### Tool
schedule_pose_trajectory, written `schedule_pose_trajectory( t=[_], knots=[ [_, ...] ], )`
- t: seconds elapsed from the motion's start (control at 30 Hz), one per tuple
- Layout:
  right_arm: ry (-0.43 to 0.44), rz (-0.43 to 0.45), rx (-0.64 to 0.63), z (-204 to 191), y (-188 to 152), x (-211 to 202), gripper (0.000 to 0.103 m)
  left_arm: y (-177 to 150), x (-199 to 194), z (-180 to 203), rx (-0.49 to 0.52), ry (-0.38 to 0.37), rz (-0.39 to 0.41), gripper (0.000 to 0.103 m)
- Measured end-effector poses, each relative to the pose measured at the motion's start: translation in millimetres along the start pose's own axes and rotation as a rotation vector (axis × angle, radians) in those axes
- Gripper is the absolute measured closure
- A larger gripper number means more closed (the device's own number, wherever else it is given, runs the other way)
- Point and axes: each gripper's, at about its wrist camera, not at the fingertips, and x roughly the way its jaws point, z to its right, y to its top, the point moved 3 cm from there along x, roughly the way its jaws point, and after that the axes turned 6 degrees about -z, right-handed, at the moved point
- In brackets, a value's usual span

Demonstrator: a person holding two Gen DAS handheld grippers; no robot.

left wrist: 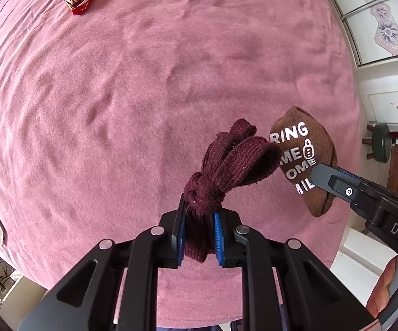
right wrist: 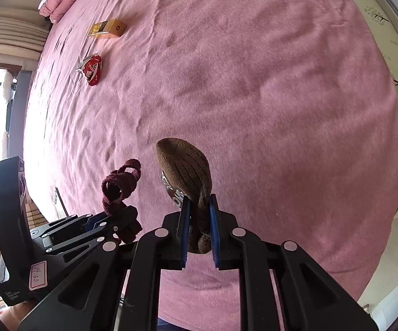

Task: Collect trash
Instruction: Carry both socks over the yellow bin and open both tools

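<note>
Your left hand-held gripper is clamped on a knotted maroon sock, lifted above the pink bed; keep that squeeze firm below the knot so the loose loops ahead of the fingers don't slip. Well ahead and to its left lie a red wrapper and, farther still, a yellow box, probably the real trash. Just to the right, your right hand-held gripper grips a brown sock with white lettering, also raised. No bin shows in either view, and the lettering is partly hidden.
</note>
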Motion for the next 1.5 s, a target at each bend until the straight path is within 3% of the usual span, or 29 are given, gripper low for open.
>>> schedule_pose_trajectory(
  t=[0.3,0.7,0.83,1.07,1.5],
  knots=[
    [0.022,0.082,0.103,55,-65,-40,0.090,-59,-1,88,0.163,0.040,0.008,0.086],
    [0.033,0.202,0.249,143,-120,-84,0.090,-54,4,237,0.377,0.077,-0.001,0.086],
    [0.037,0.253,0.319,180,-134,-102,0.090,-47,10,260,0.424,0.062,-0.013,0.086],
    [0.038,0.331,0.458,253,-154,-132,0.090,-47,17,332,0.511,0.018,-0.035,0.086],
    [0.055,0.412,0.619,356,-158,-167,0.090,-34,42,450,0.590,-0.032,-0.083,0.085]
  ],
)
